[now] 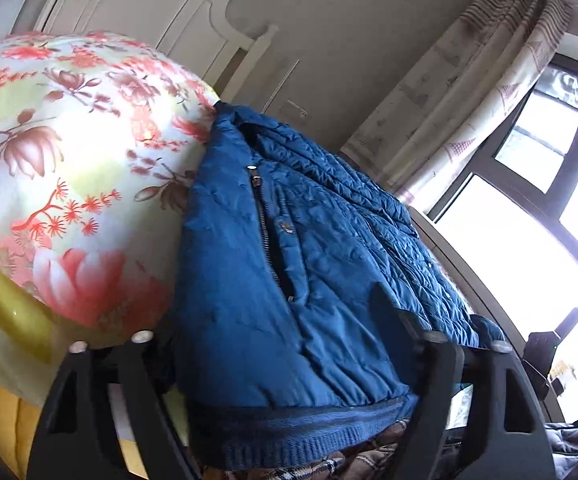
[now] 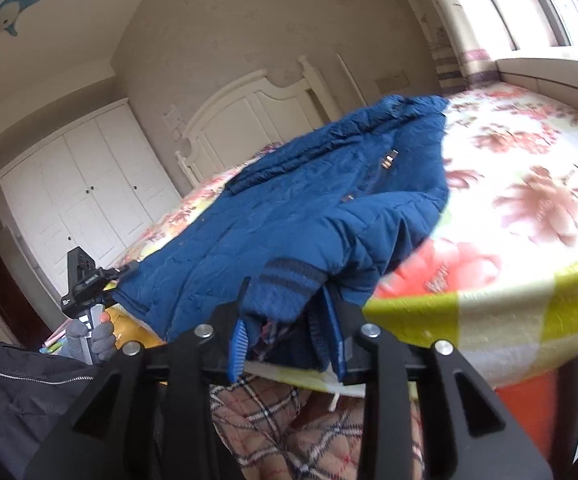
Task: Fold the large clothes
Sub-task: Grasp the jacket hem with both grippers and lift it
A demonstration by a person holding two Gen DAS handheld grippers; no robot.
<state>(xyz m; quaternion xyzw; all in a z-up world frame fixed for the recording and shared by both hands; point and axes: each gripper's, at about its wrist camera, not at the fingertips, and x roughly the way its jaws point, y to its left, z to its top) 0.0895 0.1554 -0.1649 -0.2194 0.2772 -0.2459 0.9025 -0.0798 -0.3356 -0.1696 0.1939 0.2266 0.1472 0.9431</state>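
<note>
A blue quilted jacket (image 1: 289, 248) with a front zipper lies on the flowered bed, its ribbed hem hanging over the near edge. My left gripper (image 1: 285, 360) is closed around the hem end of the jacket, its fingers pressed into the fabric. In the right wrist view the jacket (image 2: 289, 216) stretches across the bed, and my right gripper (image 2: 289, 320) is shut on its ribbed hem and cuff. The left gripper (image 2: 89, 280), held in a gloved hand, shows there at the jacket's far left corner.
The bed (image 1: 61, 168) has a floral sheet with a yellow border (image 2: 489, 312). A white headboard (image 2: 249, 120) and wardrobe (image 2: 81, 200) stand behind. A curtain (image 1: 469, 100) and window (image 1: 549, 200) are to the right. A plaid blanket (image 2: 309, 432) hangs below the bed edge.
</note>
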